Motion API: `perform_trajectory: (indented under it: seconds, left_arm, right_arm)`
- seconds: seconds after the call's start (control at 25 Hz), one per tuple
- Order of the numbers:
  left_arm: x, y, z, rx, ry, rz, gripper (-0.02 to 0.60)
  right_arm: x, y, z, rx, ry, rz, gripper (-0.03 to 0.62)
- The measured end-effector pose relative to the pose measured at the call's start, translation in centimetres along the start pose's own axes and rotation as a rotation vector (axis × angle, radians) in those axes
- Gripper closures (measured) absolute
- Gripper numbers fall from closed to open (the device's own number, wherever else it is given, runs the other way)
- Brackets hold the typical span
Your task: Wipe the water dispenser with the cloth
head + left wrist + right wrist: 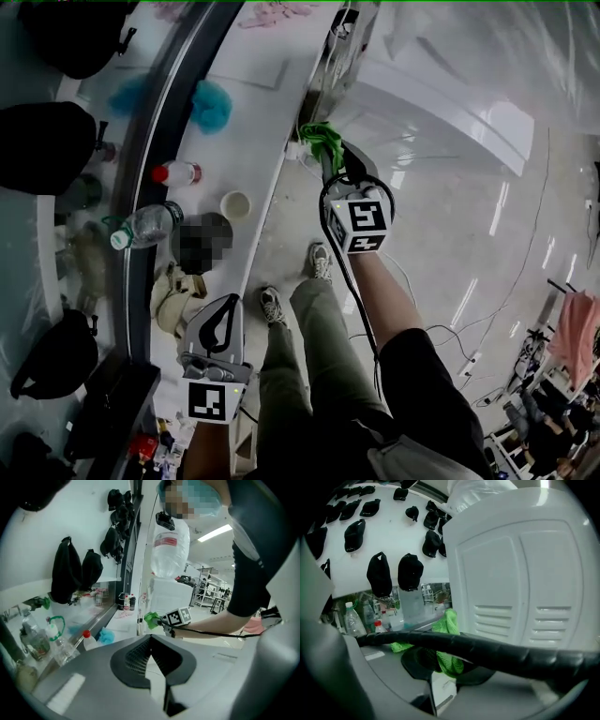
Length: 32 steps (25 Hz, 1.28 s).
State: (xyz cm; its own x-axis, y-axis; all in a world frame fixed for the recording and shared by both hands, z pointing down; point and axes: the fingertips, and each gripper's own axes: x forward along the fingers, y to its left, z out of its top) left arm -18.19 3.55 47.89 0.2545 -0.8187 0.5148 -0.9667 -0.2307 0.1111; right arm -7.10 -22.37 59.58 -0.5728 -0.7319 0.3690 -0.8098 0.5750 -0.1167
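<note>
The white water dispenser (441,103) stands at the top right of the head view, next to the end of the counter. My right gripper (339,161) is shut on a green cloth (322,139), which is held at the dispenser's side panel. In the right gripper view the cloth (449,660) hangs from the shut jaws in front of the dispenser's louvred panel (520,583). My left gripper (222,317) is held low over the counter's edge, shut and holding nothing. From the left gripper view, the dispenser (164,597) carries a clear bottle (169,550) on top.
The white counter (272,112) holds a red-capped bottle (178,172), a clear water bottle (145,225), a blue cloth (212,103) and a small cup (235,204). Black bags (379,573) hang on the wall. A black cable (487,651) crosses the right gripper view. Cables lie on the glossy floor (469,309).
</note>
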Motion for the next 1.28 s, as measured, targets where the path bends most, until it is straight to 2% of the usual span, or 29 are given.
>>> perform_trajectory:
  seconds: [0.24,0.36,0.44,0.68,0.92,1.16,1.28]
  left_arm:
    - [0.4,-0.2,0.2,-0.009,-0.011,0.014,0.580]
    - [1.1,-1.4,0.6,0.000,-0.008,-0.023,0.580]
    - [1.6,-2.2,0.9,0.018,-0.016,-0.054,0.580]
    - [3.0,-4.3,1.0,0.048,0.002,-0.130,0.580]
    - [4.6,-6.7,1.0,0.072,0.018,-0.200,0.580]
    - [5.3,-8.0,1.2,0.091,0.003,-0.243,0.580]
    - [5.1,-7.8,1.0,0.099,0.012,-0.241,0.580]
  right_arm:
    - [-0.5,-3.6,-0.8,-0.015,0.038,-0.078,0.503]
    - [-2.5,-5.9,-1.6,-0.016,0.071,-0.127,0.503]
    - [-3.9,-7.6,-1.9,-0.007,0.058,-0.168,0.503]
    - [-9.7,-14.5,-3.8,0.039,0.080,-0.341,0.503]
    - [-15.1,-20.4,-5.2,0.042,0.119,-0.465,0.503]
    - [-18.7,-22.9,-6.3,0.068,0.133,-0.555,0.503]
    - [-18.8,-21.6,-6.5,0.096,0.126,-0.535,0.503]
